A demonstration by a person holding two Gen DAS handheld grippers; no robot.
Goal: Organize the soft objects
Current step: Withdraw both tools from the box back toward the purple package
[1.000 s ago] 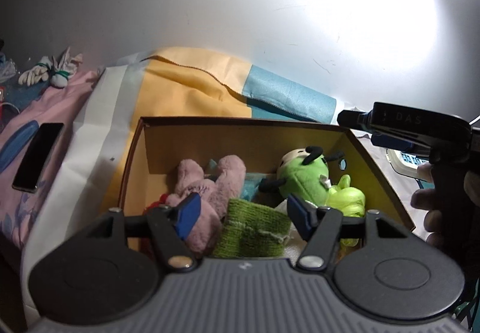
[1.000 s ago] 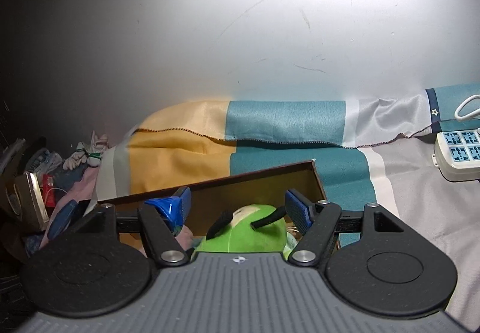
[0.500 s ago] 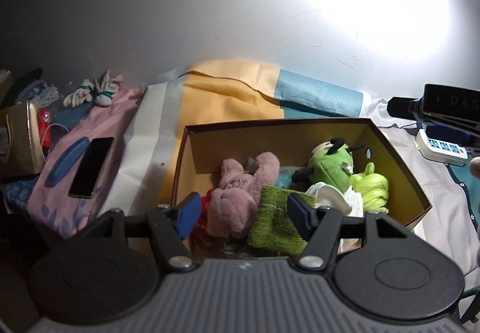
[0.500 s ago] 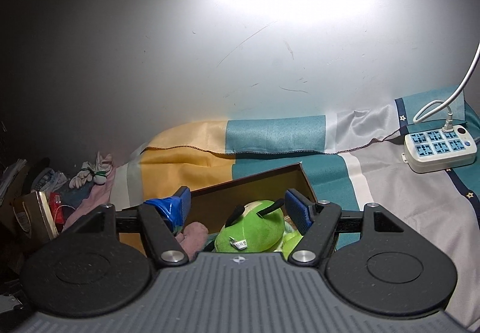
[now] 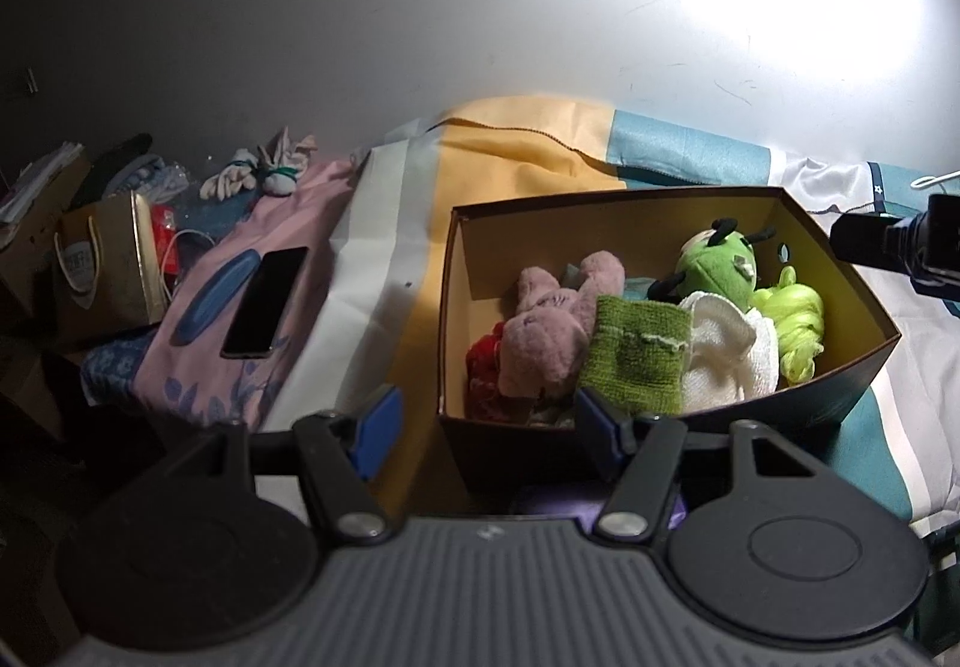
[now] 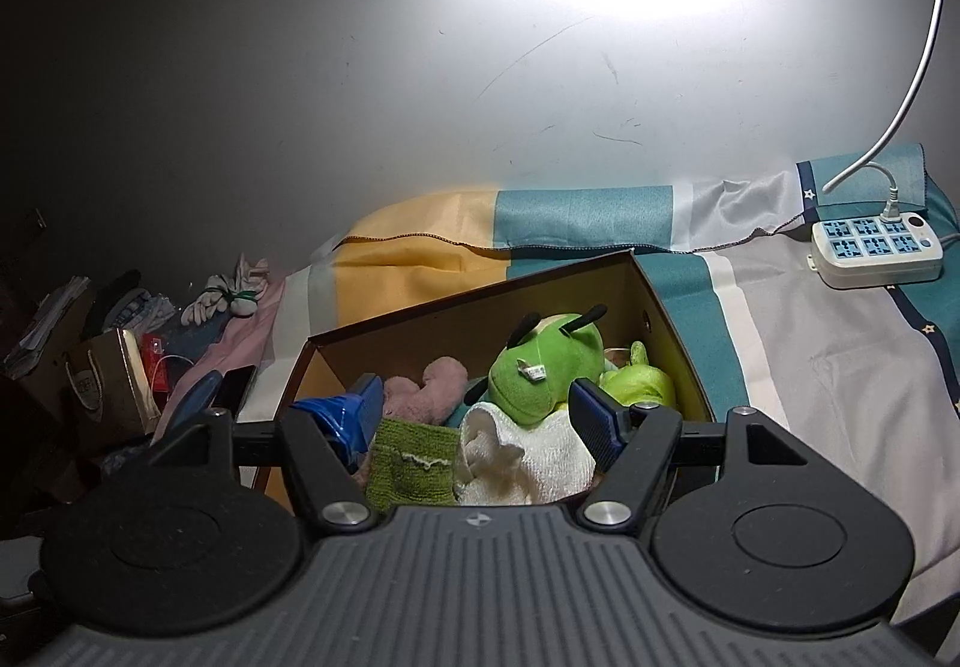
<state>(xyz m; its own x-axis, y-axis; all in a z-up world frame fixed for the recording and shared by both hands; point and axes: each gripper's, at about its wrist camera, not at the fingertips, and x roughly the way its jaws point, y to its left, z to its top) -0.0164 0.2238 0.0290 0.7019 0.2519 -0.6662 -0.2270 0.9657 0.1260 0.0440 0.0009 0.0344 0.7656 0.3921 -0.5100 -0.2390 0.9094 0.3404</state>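
On the bed (image 5: 528, 150) against a grey wall, we are holding both grippers spread and empty. The box (image 5: 660, 211) of soft toys (image 5: 546, 325) is lying just ahead: right of the left gripper (image 5: 483, 418), directly before the right gripper (image 6: 474, 412).

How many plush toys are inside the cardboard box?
2 that I can make out. The pink plush toy lies at the left of the cardboard box; the green plush toy sits toward the back right. Cloths cover part of the box, so more may be hidden.
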